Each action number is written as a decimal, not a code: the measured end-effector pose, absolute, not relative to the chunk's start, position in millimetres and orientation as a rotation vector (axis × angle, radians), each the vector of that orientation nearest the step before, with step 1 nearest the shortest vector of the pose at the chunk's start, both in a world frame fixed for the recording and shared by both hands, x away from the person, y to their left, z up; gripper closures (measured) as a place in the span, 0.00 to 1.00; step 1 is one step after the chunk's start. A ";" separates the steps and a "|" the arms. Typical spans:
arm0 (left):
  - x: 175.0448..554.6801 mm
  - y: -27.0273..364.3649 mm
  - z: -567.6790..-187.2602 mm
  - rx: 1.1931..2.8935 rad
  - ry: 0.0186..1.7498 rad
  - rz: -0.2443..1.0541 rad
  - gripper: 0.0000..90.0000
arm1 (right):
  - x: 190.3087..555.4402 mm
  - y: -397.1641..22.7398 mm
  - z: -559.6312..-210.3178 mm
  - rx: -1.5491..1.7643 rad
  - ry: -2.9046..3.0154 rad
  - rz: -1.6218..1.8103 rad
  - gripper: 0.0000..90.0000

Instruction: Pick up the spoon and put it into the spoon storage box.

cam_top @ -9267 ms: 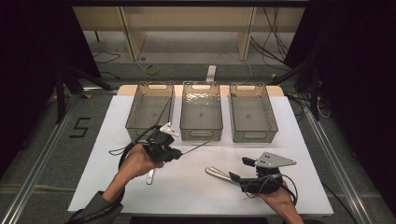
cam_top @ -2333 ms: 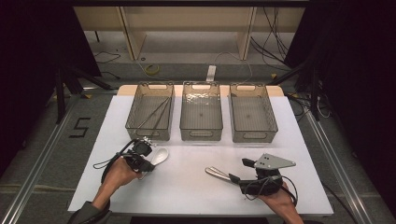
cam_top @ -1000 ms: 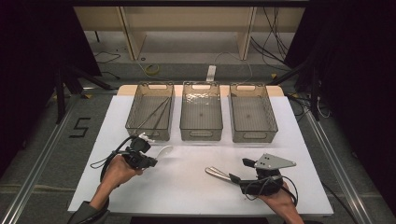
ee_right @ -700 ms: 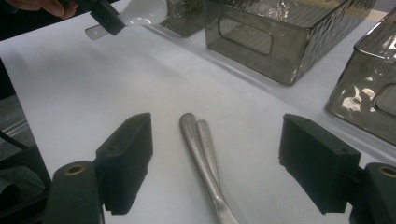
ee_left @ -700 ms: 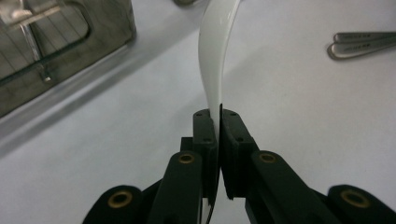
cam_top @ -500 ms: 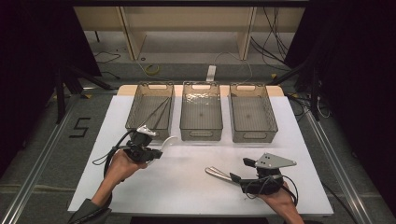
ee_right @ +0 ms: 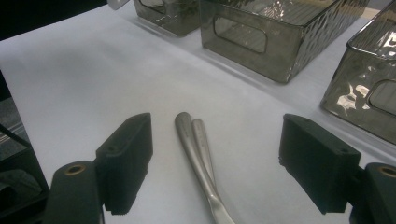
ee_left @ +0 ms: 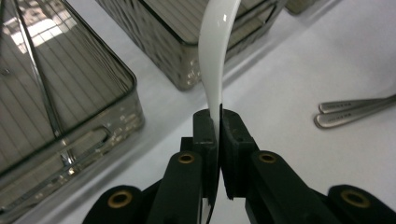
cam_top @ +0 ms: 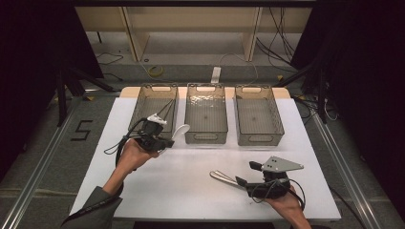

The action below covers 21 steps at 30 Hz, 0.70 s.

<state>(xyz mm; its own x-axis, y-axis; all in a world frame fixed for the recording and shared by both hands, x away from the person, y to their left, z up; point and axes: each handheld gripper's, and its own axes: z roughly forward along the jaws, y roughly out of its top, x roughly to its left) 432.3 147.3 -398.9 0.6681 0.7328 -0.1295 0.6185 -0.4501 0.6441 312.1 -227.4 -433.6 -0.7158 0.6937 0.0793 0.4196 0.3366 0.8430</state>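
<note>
**White spoon up at the bins**

I'm clamping my left gripper (cam_top: 165,142) on the white spoon (cam_top: 180,130), bowl pointing toward the middle bin (cam_top: 206,136) by the tabletop's far edge. The left bin (cam_top: 141,102) is holding thin rods. My right gripper (ee_right: 215,163) is gaping over two metal handles (ee_right: 194,144).

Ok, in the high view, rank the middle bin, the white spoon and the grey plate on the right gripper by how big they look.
1. Middle bin, clearly largest.
2. Grey plate on the right gripper.
3. White spoon in the left gripper; only part shows, and it sits farther from the camera, so ranks two and three are unsure.
</note>
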 end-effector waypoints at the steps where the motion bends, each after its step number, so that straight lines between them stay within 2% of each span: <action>1: 433.9 146.5 -397.2 2.196 1.039 0.219 0.95 | 311.9 -227.6 -433.5 0.996 2.312 1.323 0.30; 21: 472.7 116.6 -381.1 2.149 1.022 0.240 0.94 | 311.9 -227.2 -433.9 0.995 2.314 1.326 0.30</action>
